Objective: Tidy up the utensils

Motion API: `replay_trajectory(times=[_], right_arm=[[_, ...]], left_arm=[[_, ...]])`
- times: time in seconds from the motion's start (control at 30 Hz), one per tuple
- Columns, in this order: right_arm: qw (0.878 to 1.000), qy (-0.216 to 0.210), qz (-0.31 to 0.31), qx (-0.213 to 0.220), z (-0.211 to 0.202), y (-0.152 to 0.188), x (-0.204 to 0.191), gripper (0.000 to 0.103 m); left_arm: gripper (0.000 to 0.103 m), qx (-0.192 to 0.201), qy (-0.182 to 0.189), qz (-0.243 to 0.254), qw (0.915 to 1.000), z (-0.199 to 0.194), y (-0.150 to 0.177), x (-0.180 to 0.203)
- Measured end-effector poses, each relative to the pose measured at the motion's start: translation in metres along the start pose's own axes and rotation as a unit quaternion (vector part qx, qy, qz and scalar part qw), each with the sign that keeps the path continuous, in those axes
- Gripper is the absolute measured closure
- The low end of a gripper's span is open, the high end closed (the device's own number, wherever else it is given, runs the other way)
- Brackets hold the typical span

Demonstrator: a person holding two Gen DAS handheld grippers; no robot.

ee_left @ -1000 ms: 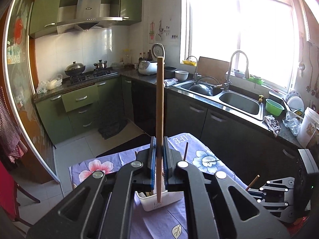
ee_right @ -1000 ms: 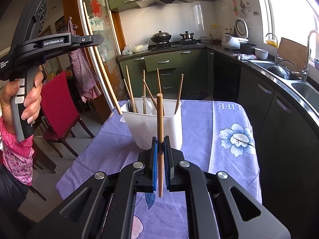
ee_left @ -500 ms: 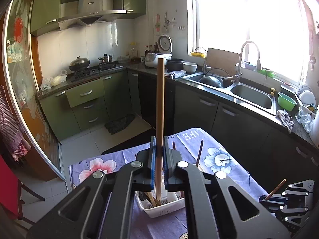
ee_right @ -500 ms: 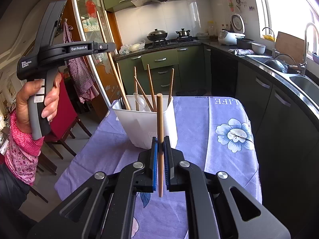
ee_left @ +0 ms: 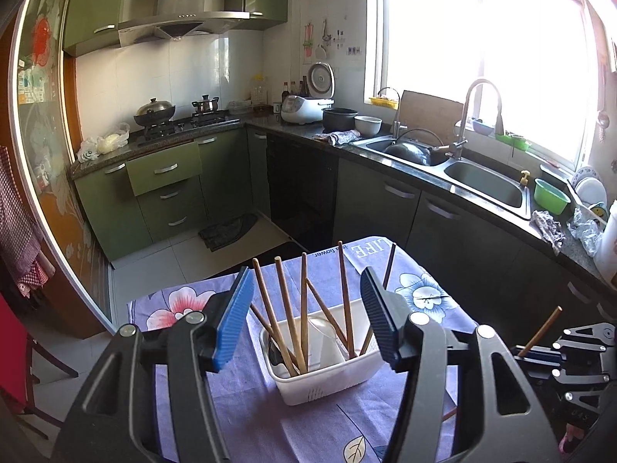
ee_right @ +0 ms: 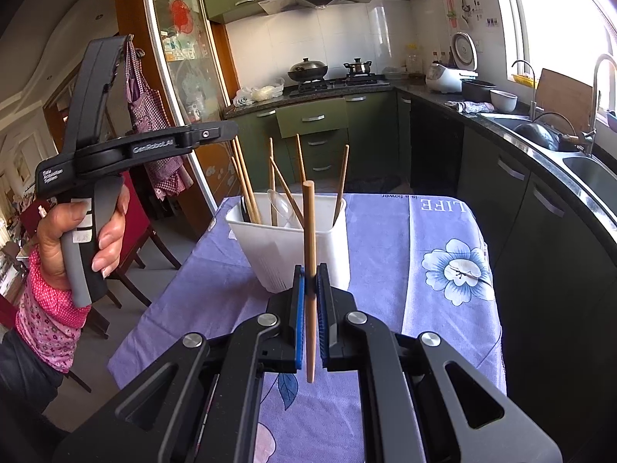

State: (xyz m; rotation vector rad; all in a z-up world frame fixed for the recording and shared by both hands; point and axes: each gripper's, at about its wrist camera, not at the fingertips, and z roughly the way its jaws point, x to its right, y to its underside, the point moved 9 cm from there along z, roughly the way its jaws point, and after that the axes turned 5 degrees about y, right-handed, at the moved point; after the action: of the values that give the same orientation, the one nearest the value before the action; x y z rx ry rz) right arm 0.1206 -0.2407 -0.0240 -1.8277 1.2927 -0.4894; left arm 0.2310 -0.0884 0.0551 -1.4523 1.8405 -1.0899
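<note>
Green kitchen cabinets (ee_left: 166, 177) stand behind a table under a purple floral cloth (ee_right: 443, 239), where a white holder (ee_left: 327, 370) keeps several chopsticks (ee_left: 345, 293) upright. Above it hangs the left gripper (ee_left: 308, 316), its jaws just opened and spread wide with nothing pressed between them. Nearer the table's edge, the right gripper (ee_right: 310, 301) pinches one chopstick (ee_right: 308, 231) upright, just short of the holder.

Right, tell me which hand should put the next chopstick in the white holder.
Right. The right tool is shut on a chopstick, upright just short of the white holder. The left tool has just been opening, with nothing between its pads, above the holder.
</note>
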Motion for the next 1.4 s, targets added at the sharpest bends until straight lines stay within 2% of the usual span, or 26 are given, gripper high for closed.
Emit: replay_trajectory(times=[0.07, 0.17, 0.43, 0.5, 0.6, 0.7, 0.8, 0.93, 1.07, 1.2, 1.27, 1.3, 1.4], right_arm=[[1.0, -0.001, 0.002, 0.012, -0.005, -0.011, -0.001, 0.096], [0.999, -0.008, -0.001, 0.032, -0.014, -0.034, -0.008, 0.096], [0.994, -0.02, 0.001, 0.11, -0.04, -0.117, -0.021, 0.096], [0.991, -0.021, 0.009, 0.129, -0.043, -0.137, -0.022, 0.096], [0.988, -0.011, 0.019, 0.15, -0.038, -0.163, -0.018, 0.096], [0.989, 0.013, 0.021, 0.145, -0.017, -0.176, -0.013, 0.096], [0.991, 0.032, 0.021, 0.129, 0.016, -0.172, -0.008, 0.096], [0.995, 0.042, 0.02, 0.086, 0.067, -0.145, -0.006, 0.096], [0.998, 0.049, 0.017, 0.046, 0.109, -0.111, -0.005, 0.096], [0.998, 0.055, 0.01, 0.015, 0.138, -0.083, -0.002, 0.095], [0.998, 0.055, 0.01, 0.013, 0.143, -0.075, -0.001, 0.086], [0.998, 0.056, 0.013, 0.018, 0.14, -0.072, 0.0, 0.075], [0.997, 0.058, 0.019, 0.046, 0.117, -0.068, 0.004, 0.073]], left_arm=[[0.048, 0.012, 0.005, -0.01, 0.9999, -0.017, 0.003, -0.002], [0.04, 0.028, 0.001, -0.027, 0.9992, -0.039, 0.019, -0.008], [0.038, 0.043, -0.024, -0.048, 0.9976, -0.079, 0.092, -0.025], [0.034, 0.044, -0.023, -0.061, 0.9969, -0.085, 0.105, -0.032], [0.03, 0.04, -0.017, -0.082, 0.9957, -0.089, 0.121, -0.038], [0.027, 0.041, -0.02, -0.09, 0.9949, -0.093, 0.134, -0.038], [0.021, 0.041, -0.036, -0.082, 0.9952, -0.09, 0.141, -0.035], [0.021, 0.031, -0.05, -0.069, 0.9959, -0.077, 0.148, -0.03], [0.021, 0.014, -0.04, -0.07, 0.9966, -0.062, 0.152, -0.022], [0.02, 0.012, -0.046, -0.066, 0.9967, -0.058, 0.154, -0.017], [0.019, 0.013, -0.05, -0.064, 0.9966, -0.058, 0.154, -0.016], [0.017, 0.014, -0.054, -0.063, 0.9965, -0.058, 0.153, -0.016], [0.016, 0.017, -0.066, -0.055, 0.9961, -0.059, 0.152, -0.015]])
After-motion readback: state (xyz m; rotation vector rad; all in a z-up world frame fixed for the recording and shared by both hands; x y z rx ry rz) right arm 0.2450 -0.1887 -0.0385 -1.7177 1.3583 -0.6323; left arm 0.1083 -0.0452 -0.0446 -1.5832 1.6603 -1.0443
